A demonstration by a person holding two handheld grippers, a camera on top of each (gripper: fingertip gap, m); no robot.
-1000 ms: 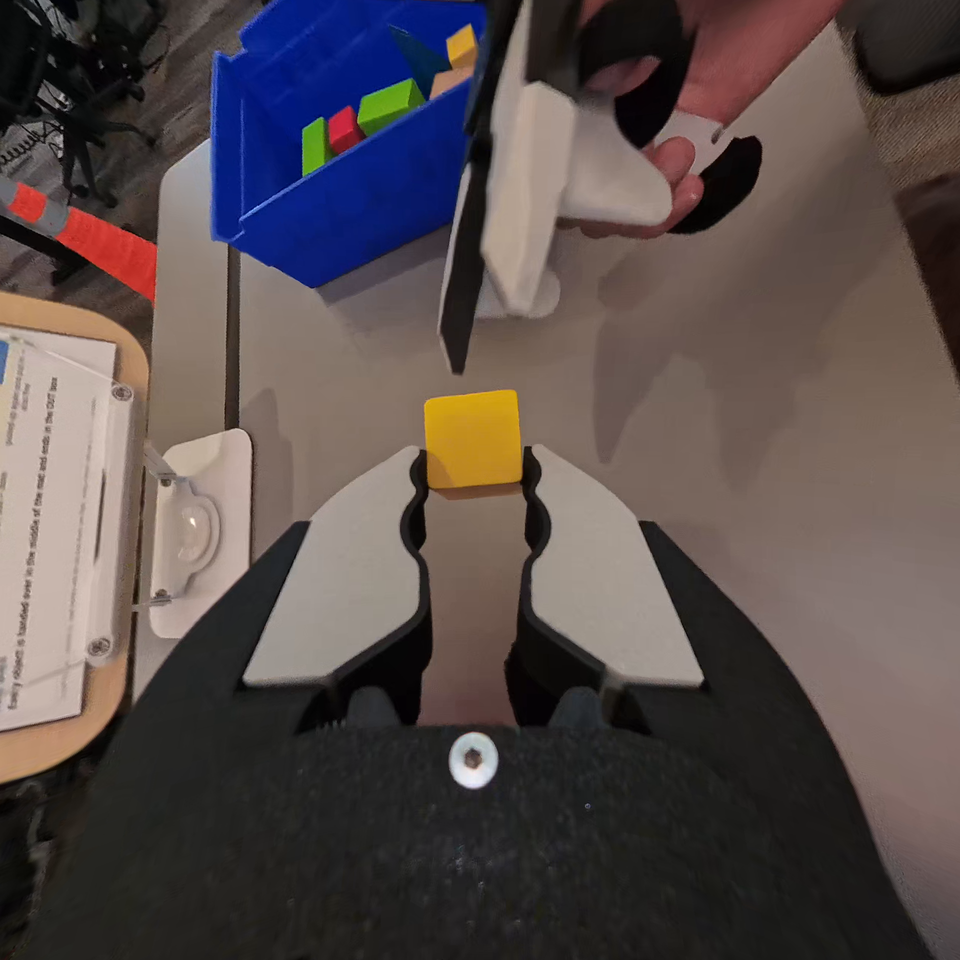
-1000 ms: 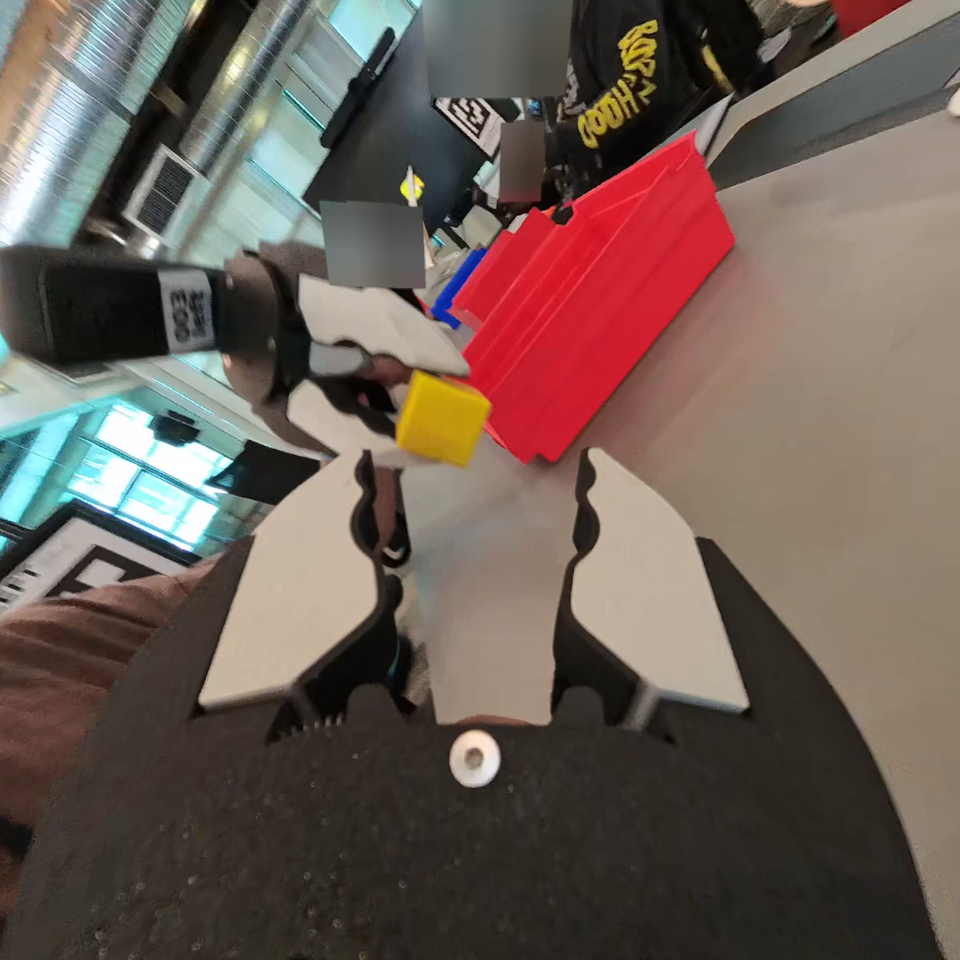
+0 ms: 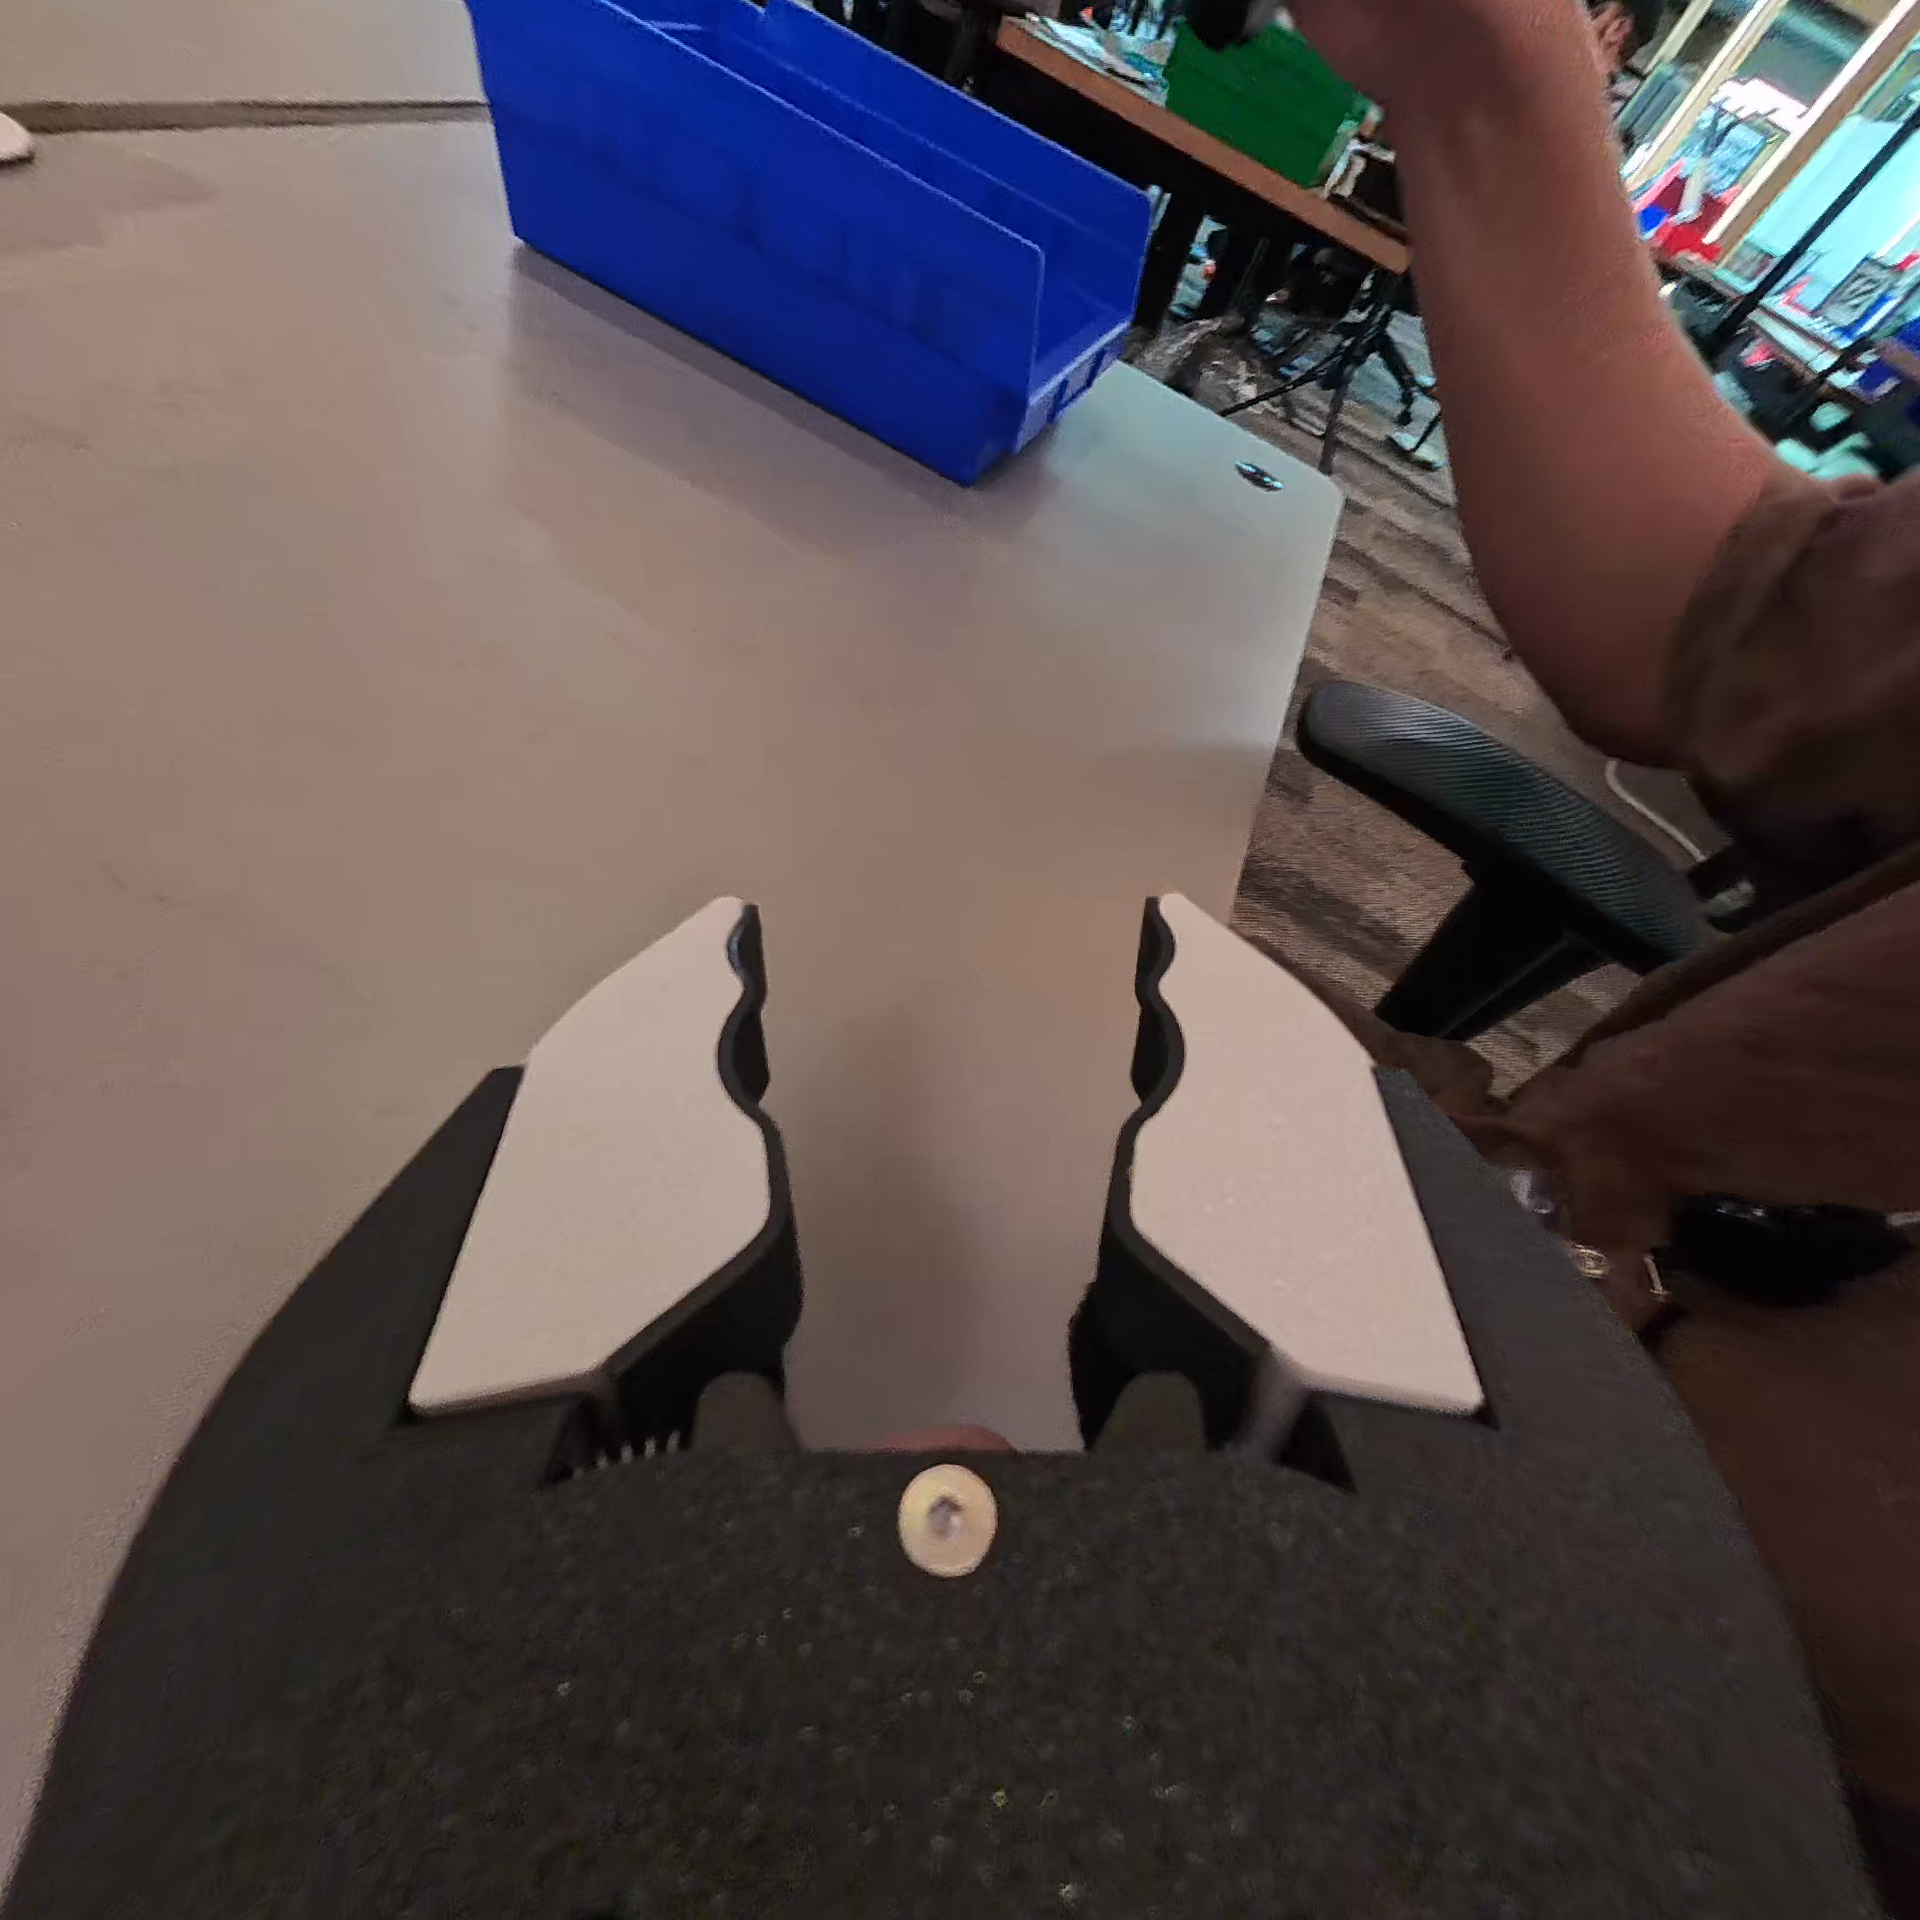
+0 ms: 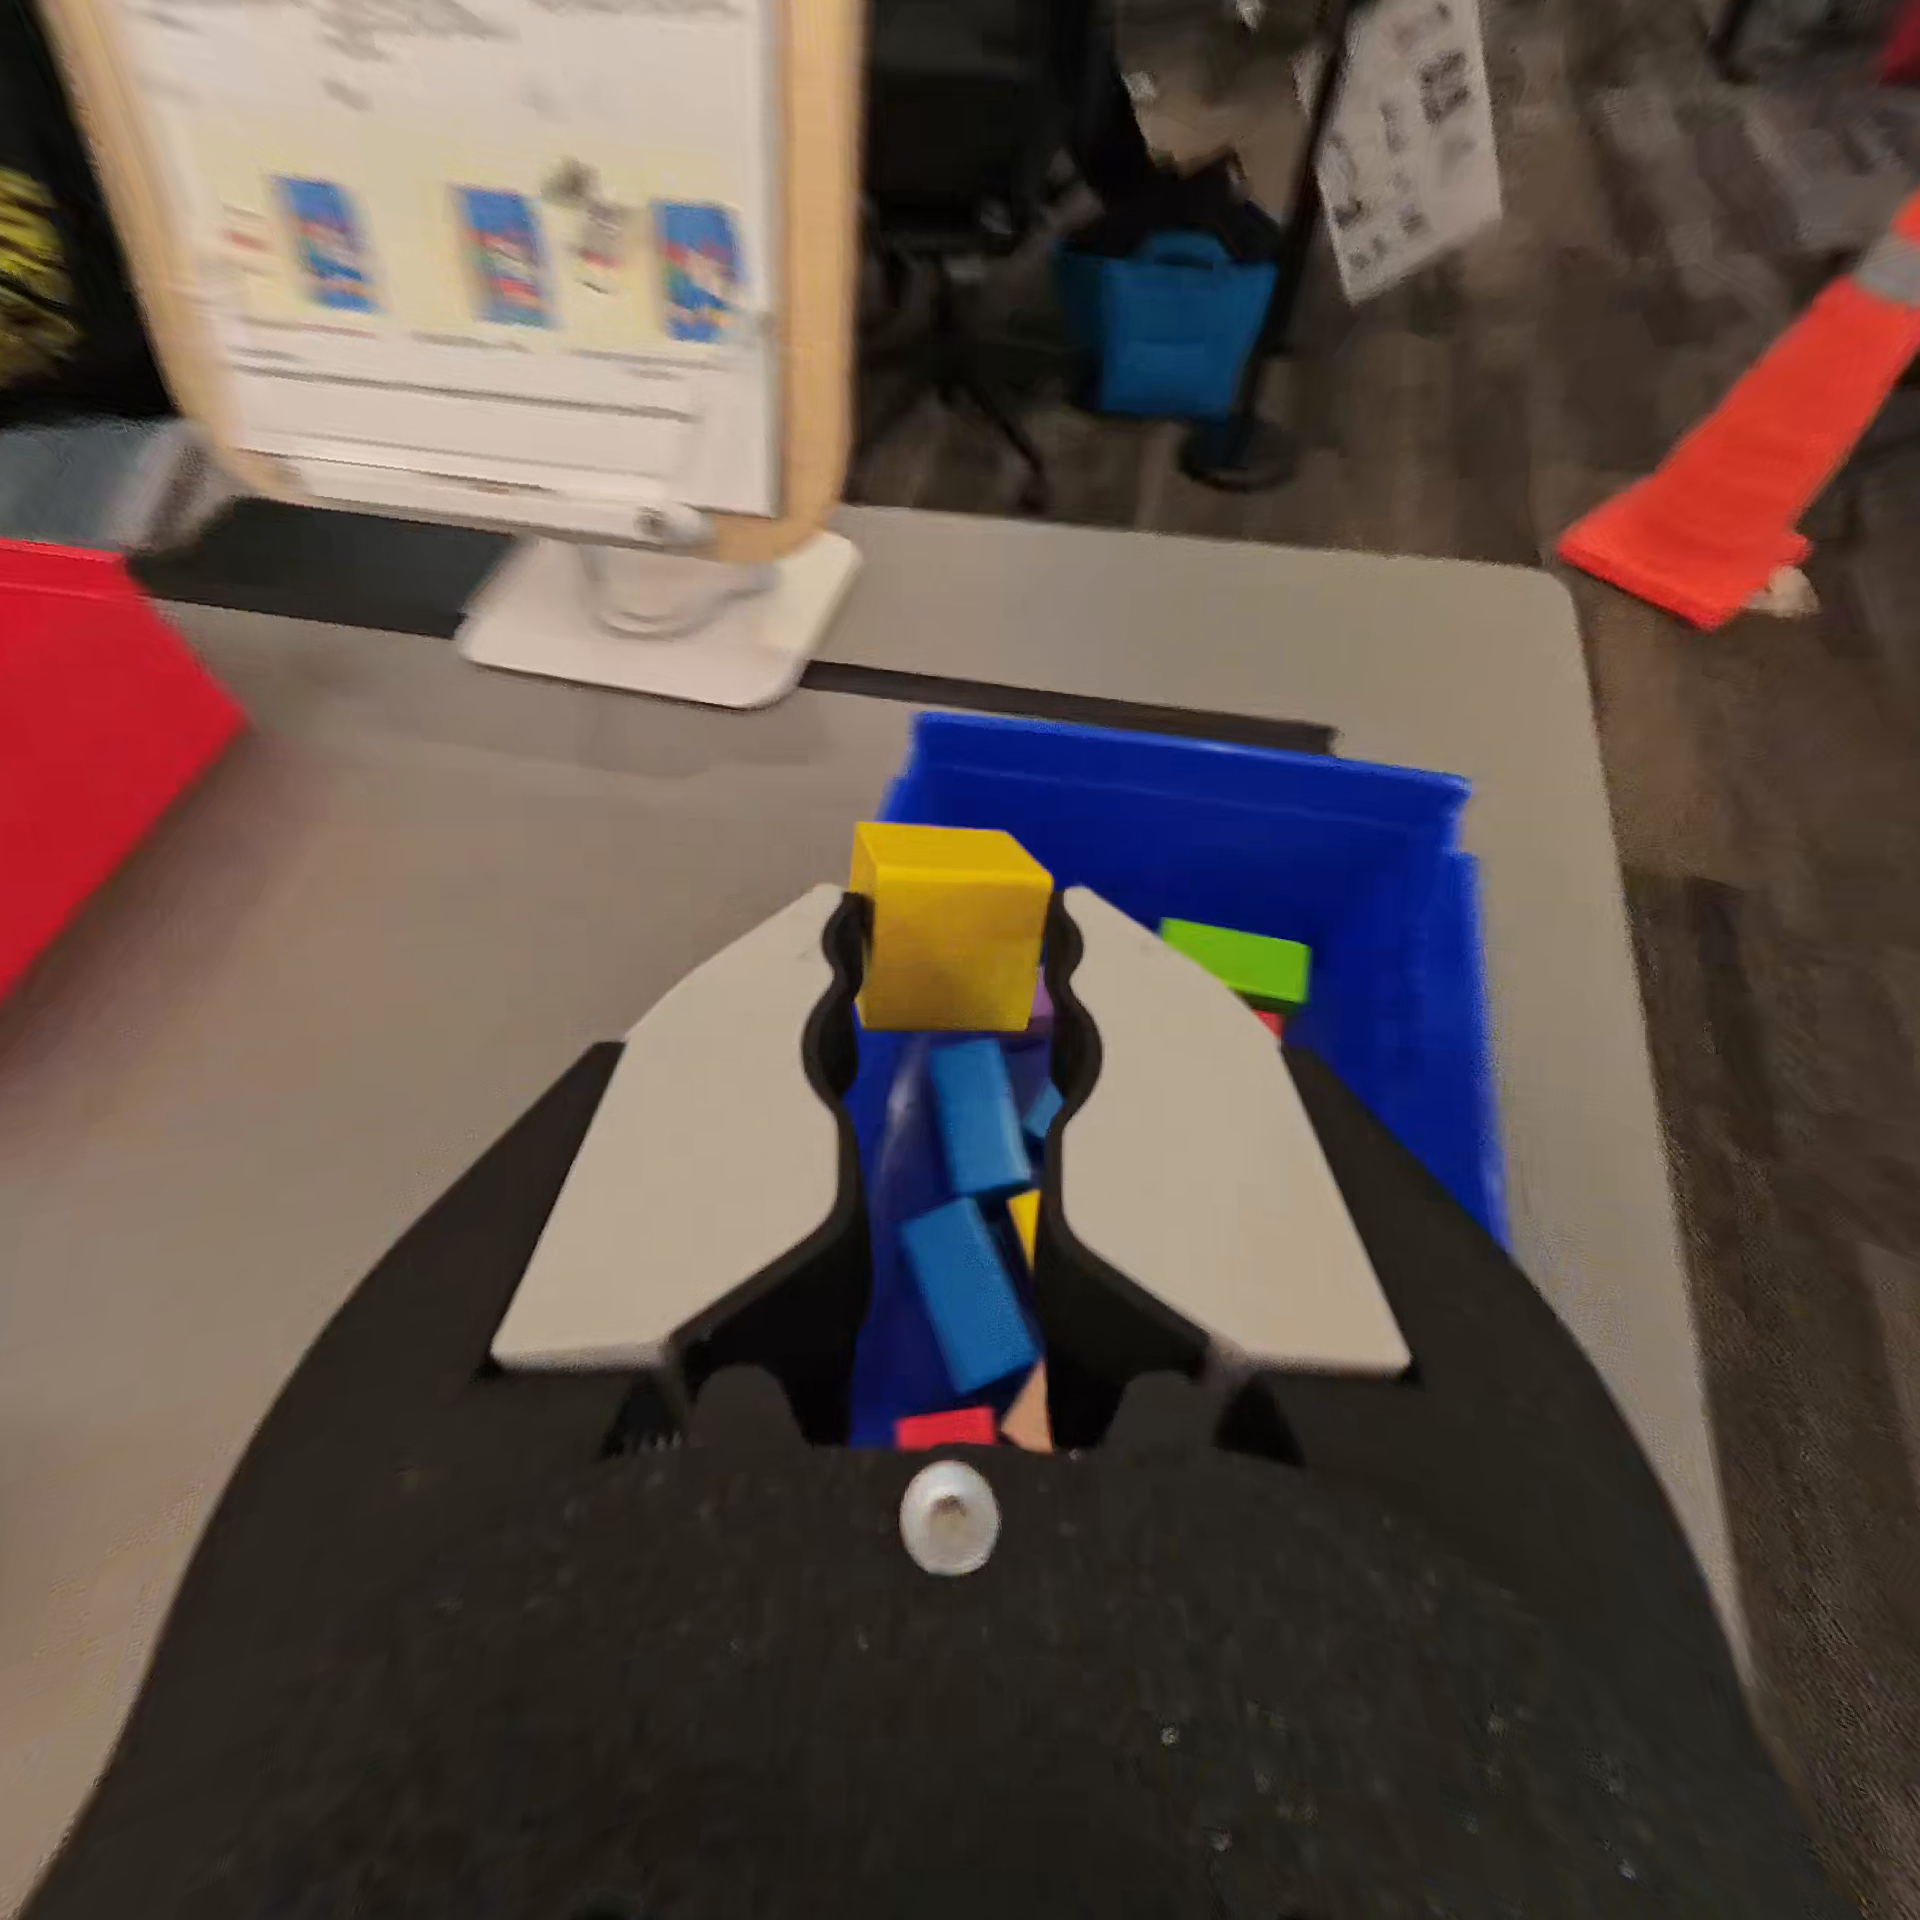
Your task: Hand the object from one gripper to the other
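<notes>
My right gripper (image 4: 951,914) is shut on a yellow cube (image 4: 948,935), held at its fingertips above the blue bin (image 4: 1382,935). Several coloured blocks lie in that bin, among them blue blocks (image 4: 977,1117) and a green one (image 4: 1242,958). My left gripper (image 3: 948,920) is open and empty above the grey table (image 3: 416,623). The blue bin also shows in the left wrist view (image 3: 831,229), at the far side of the table. The person's forearm (image 3: 1558,395) rises at the right of that view; the right gripper itself is out of frame there.
A red bin (image 4: 83,727) stands at the left on the table. A board with a printed sheet (image 4: 488,260) stands on a white base (image 4: 665,634) behind. A chair armrest (image 3: 1507,810) is off the table's right edge. An orange strip (image 4: 1756,447) lies on the floor.
The yellow cube has passed from my left gripper to my right. The left has opened and swung away; the right has closed on the cube and moved over the blue bin.
</notes>
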